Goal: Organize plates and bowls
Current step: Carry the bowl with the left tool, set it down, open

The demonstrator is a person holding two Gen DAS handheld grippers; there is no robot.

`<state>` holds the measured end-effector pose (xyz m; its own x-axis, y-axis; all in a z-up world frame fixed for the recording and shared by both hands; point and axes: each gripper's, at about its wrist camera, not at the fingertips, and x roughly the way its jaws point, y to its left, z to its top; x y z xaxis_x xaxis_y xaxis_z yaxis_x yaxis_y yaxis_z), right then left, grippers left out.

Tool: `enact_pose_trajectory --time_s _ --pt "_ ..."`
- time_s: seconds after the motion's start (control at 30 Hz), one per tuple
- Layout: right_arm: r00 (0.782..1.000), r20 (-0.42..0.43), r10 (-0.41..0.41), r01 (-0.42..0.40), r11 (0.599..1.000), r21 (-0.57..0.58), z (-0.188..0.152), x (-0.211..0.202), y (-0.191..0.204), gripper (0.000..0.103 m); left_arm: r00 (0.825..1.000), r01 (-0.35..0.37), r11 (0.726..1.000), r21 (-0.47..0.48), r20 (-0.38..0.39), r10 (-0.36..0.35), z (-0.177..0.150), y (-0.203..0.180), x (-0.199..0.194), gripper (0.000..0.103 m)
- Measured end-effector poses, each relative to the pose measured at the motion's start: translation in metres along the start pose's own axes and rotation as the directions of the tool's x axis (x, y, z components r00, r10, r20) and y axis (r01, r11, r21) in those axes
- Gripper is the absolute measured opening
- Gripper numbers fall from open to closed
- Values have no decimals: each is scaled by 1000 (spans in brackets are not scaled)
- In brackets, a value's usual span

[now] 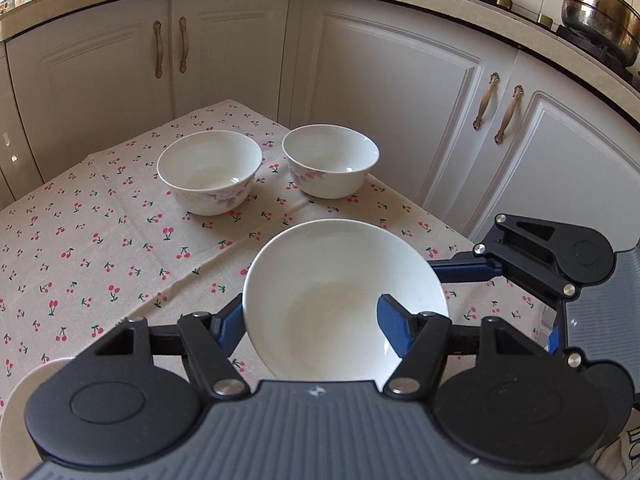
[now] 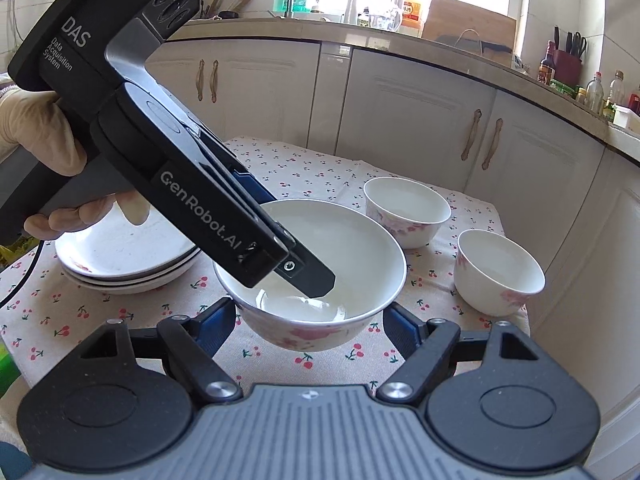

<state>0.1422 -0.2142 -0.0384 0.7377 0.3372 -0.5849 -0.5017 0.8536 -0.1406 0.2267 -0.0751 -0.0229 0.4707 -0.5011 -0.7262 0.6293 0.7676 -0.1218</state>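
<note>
My left gripper (image 1: 312, 320) is shut on the near wall of a large white bowl (image 1: 344, 292), one finger inside it and one outside. In the right wrist view the same bowl (image 2: 352, 256) hangs tilted above the cloth, with the left gripper's finger (image 2: 308, 276) dipped into it. My right gripper (image 2: 308, 324) is open, its blue fingertips on either side of the bowl's base without touching it. Two small floral bowls (image 1: 210, 170) (image 1: 330, 164) stand upright on the table beyond. A stack of plates (image 2: 128, 260) sits at the left.
The table has a cherry-print cloth (image 1: 80, 240) and ends near white cabinets (image 1: 400, 100). The right gripper's body (image 1: 548, 256) shows at the table's right edge in the left wrist view. A steel pot (image 1: 600, 16) sits on the stove behind.
</note>
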Motion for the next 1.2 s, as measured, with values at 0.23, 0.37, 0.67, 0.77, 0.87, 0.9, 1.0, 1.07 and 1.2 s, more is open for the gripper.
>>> enact_pose_trajectory --time_s 0.23,0.37,0.67,0.77,0.87,0.9,1.0,1.07,1.2 --pt "1000 -23 -2 2 1000 -13 -15 -17 7 84 1000 19 1000 2 -2 -19 -20 -19 -1 68" --pt "999 -41 4 -4 1000 -12 -24 -22 9 84 999 33 999 -5 -16 -33 -29 -26 2 68" --pt "997 -77 11 -11 1000 7 -41 -23 9 84 999 35 999 12 -34 -34 -39 -39 10 68" --pt "996 -85 12 -12 1000 11 -44 -22 7 84 999 35 999 14 -37 -34 -40 -41 12 68" --pt "996 -90 12 -11 1000 14 -46 -22 6 84 999 36 999 13 -37 -36 -40 -42 14 68" --pt "996 -91 11 -10 1000 15 -46 -22 6 84 999 37 999 11 -37 -37 -40 -42 15 68" --pt "995 -97 11 -10 1000 17 -47 -22 5 84 998 43 999 4 -41 -42 -40 -42 18 68" --pt "995 -101 13 -11 1000 18 -48 -22 5 84 998 46 999 3 -43 -46 -41 -42 19 68" --pt "995 -98 17 -15 1000 21 -48 -22 4 84 998 58 998 1 -39 -58 -42 -44 20 76"
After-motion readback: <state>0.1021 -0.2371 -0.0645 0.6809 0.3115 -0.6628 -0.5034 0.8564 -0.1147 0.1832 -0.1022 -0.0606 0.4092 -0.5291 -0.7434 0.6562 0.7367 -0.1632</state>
